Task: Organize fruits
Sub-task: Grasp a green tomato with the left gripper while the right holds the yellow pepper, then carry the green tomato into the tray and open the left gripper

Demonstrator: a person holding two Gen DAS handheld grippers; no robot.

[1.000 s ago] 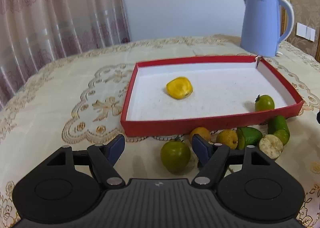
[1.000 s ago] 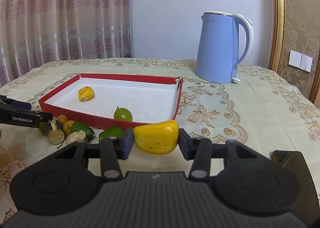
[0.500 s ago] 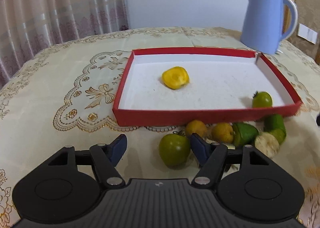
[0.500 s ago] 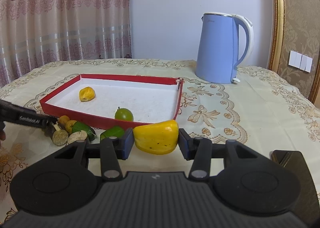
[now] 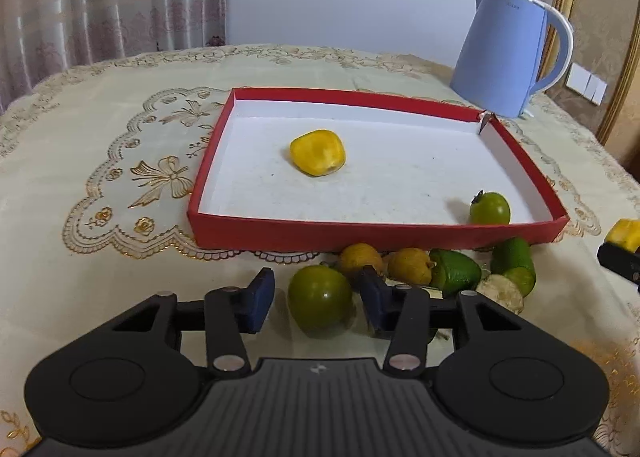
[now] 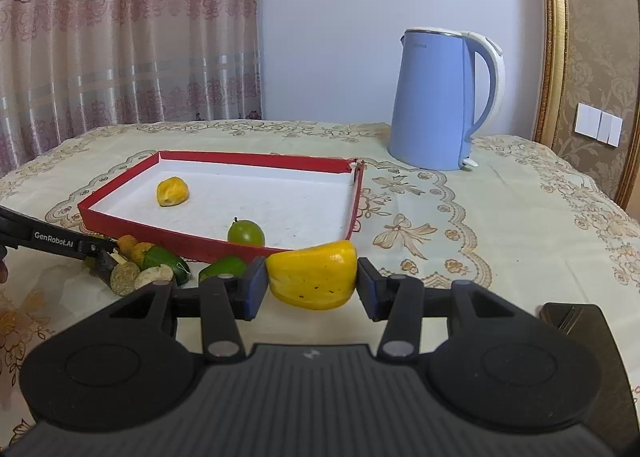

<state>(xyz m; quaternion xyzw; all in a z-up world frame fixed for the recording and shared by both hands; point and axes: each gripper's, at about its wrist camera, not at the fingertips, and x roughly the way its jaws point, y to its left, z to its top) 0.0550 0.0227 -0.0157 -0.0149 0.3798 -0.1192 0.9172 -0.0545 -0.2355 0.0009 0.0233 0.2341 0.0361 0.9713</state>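
blue kettle (image 6: 436,101) on embroidered tablecloth (image 6: 500,213)

A plain pale wall (image 6: 340,37) filled the middle of the room, with a patterned pink curtain (image 6: 120,29) hanging at ten o'clock and a gilt frame edge (image 6: 554,37) running upright at two o'clock beside gold-patterned wallpaper (image 6: 600,57). A white wall switch (image 6: 599,129) sat at three o'clock. The counter wore a cream tablecloth (image 6: 500,209) embroidered with gold bows and scallops, and a pale blue kettle (image 6: 436,101) stood on it at one o'clock under soft, even light.
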